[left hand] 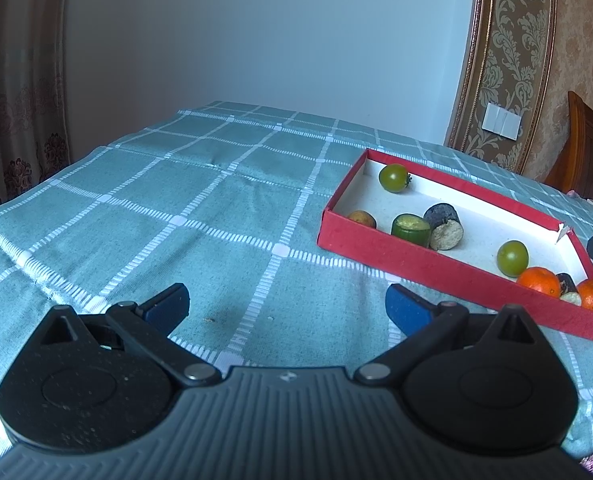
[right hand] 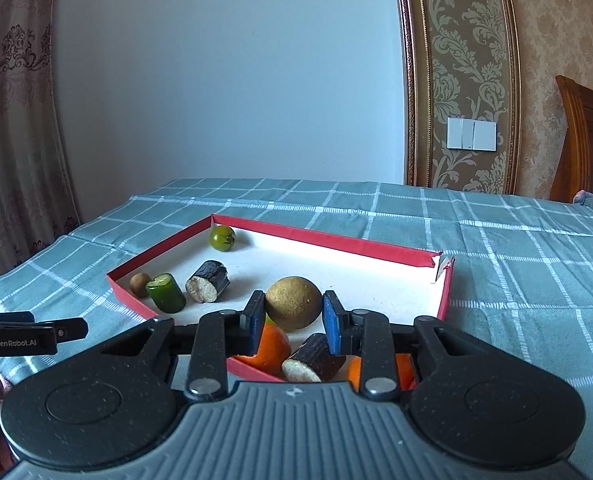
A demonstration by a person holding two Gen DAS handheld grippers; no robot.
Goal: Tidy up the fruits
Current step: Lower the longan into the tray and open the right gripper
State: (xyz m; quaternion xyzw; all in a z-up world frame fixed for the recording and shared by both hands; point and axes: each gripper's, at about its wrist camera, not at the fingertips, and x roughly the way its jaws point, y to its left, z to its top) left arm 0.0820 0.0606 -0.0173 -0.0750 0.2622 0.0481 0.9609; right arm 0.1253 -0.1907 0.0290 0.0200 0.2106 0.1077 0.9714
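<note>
A red box (left hand: pixel 424 264) with a white floor lies on the checked tablecloth; it also shows in the right wrist view (right hand: pixel 128 286). In it are green tomatoes (left hand: pixel 393 177), a green cut piece (left hand: pixel 410 229), a dark cane piece (left hand: pixel 443 226), oranges (left hand: pixel 538 280) and a small brown fruit (left hand: pixel 362 218). My right gripper (right hand: pixel 293 312) is shut on a round brown fruit (right hand: pixel 293 302), held above the box's near end, over an orange (right hand: pixel 272 346) and a dark cane piece (right hand: pixel 312 358). My left gripper (left hand: pixel 286 304) is open and empty over the cloth, left of the box.
The teal checked tablecloth (left hand: pixel 176 220) covers the table, with open cloth left of the box. My left gripper's tip (right hand: pixel 32 332) shows at the left of the right wrist view. A wooden chair (right hand: pixel 588 148) stands at the far right. Curtains hang at the left.
</note>
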